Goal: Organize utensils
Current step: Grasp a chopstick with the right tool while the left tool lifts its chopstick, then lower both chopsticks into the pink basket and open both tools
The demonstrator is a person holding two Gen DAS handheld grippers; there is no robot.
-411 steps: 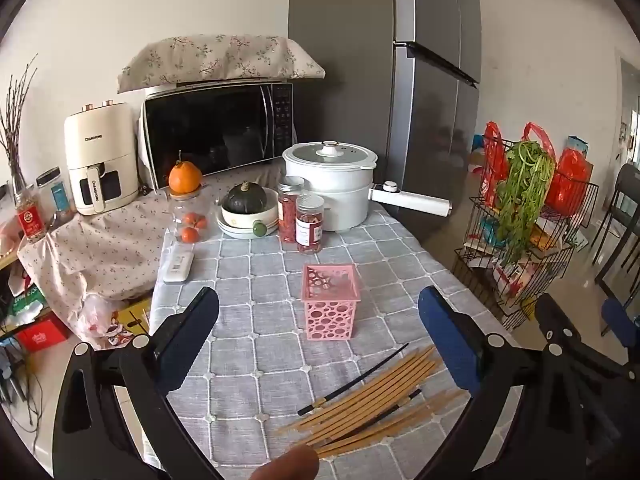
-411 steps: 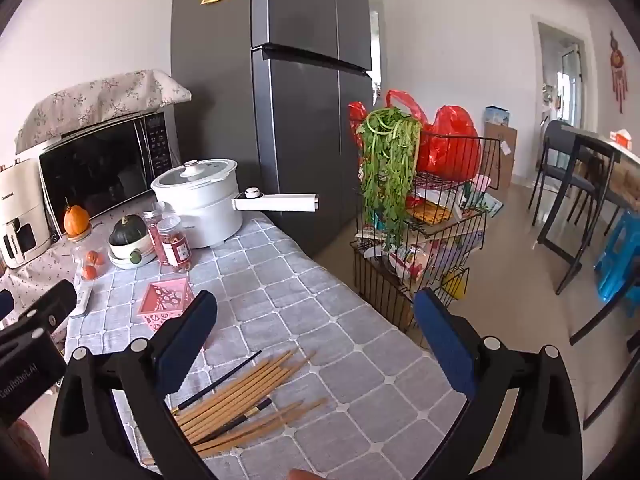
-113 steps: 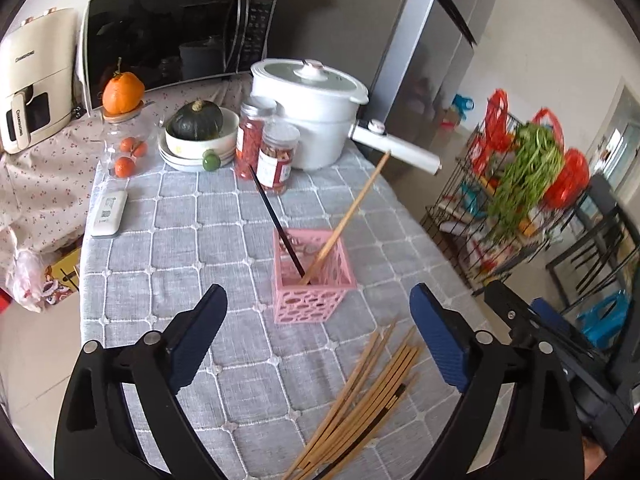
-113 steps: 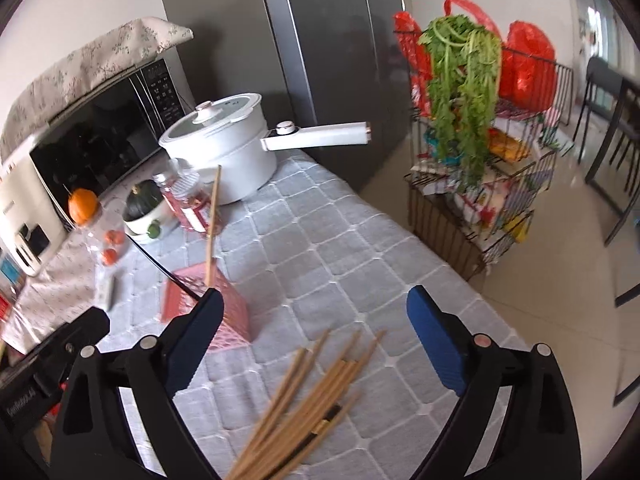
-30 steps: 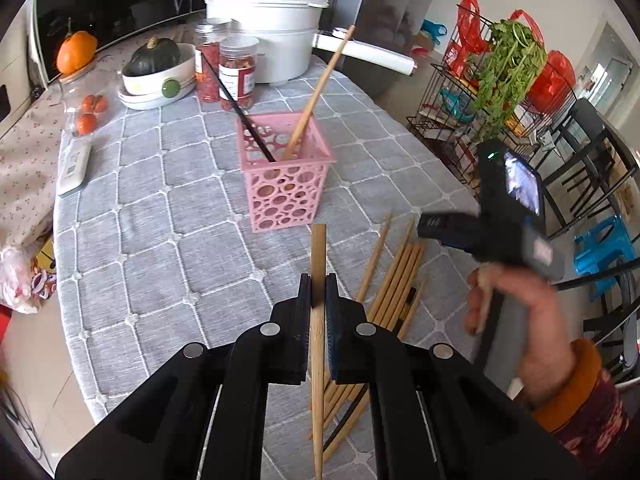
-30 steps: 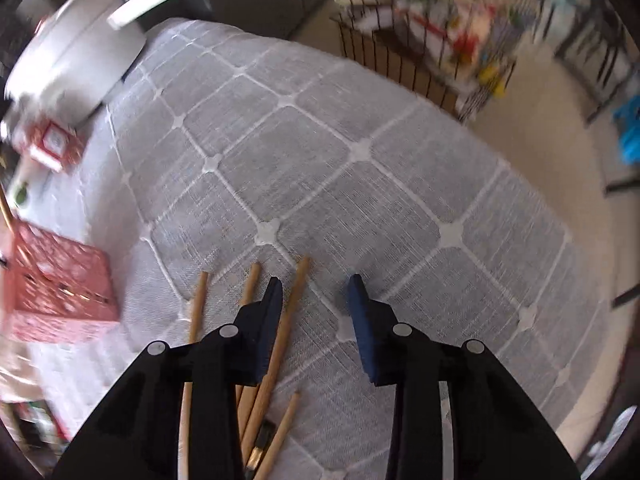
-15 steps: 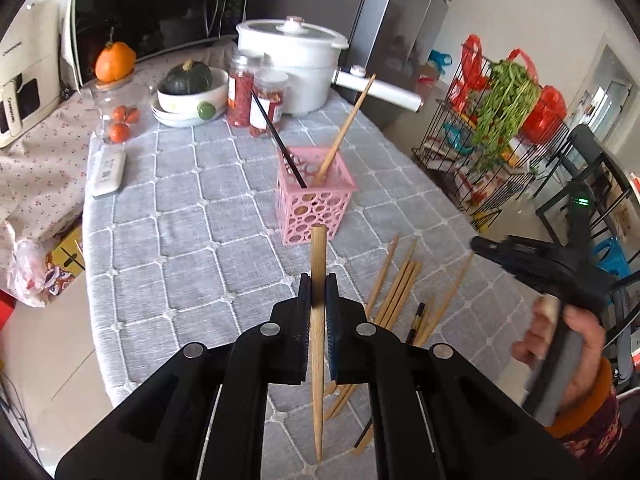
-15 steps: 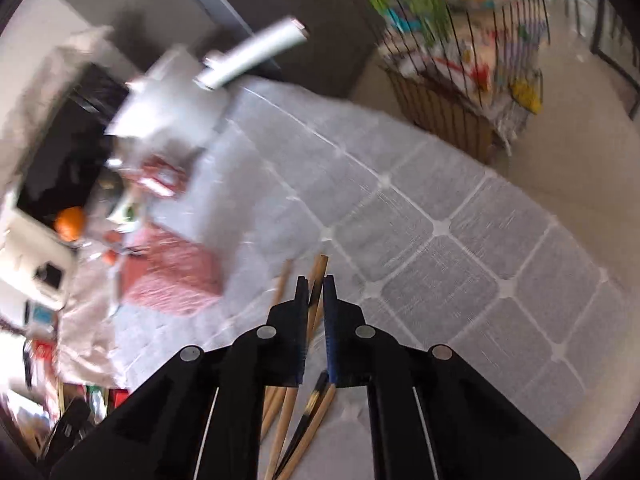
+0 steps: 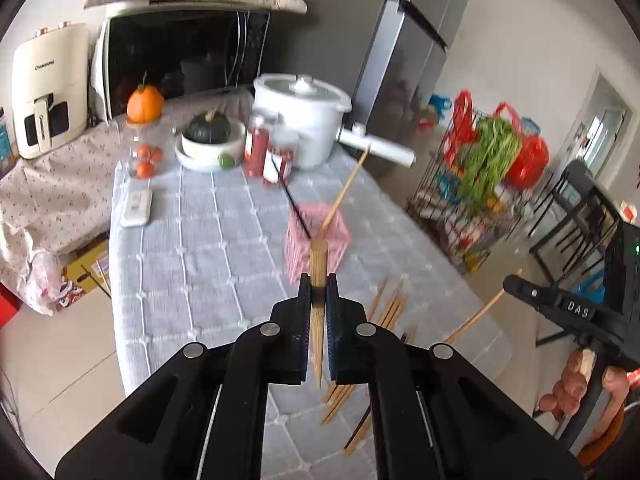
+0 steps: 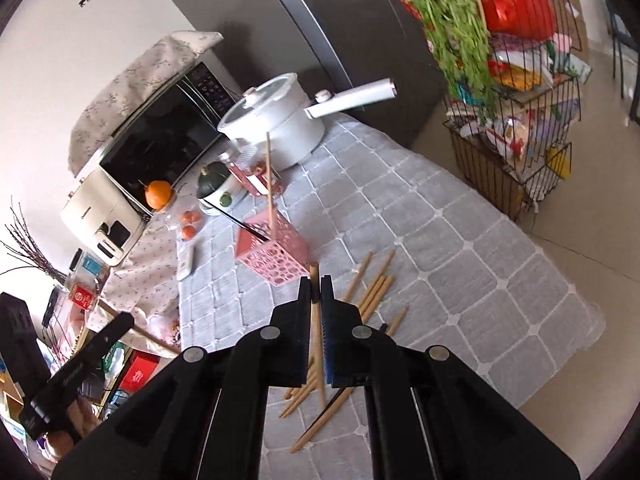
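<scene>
A pink perforated basket (image 9: 301, 249) (image 10: 276, 255) stands mid-table with one black and one wooden chopstick leaning in it. My left gripper (image 9: 318, 289) is shut on a wooden chopstick (image 9: 319, 264), held above the table short of the basket. My right gripper (image 10: 315, 285) is shut on another wooden chopstick (image 10: 315, 271), also lifted; that chopstick shows in the left wrist view (image 9: 480, 312). Several loose chopsticks (image 10: 374, 286) (image 9: 386, 308) lie on the grey checked cloth in front of the basket.
A white pot (image 9: 300, 114) with a long handle, two red jars (image 9: 256, 146), a bowl with a squash (image 9: 210, 138), an orange on a jar, a remote (image 9: 137, 208) and a microwave stand behind the basket. A wire rack with greens (image 9: 486, 184) stands right of the table.
Both grippers have risen and pulled back from the table, each still shut on its chopstick. The basket and loose chopsticks have not moved.
</scene>
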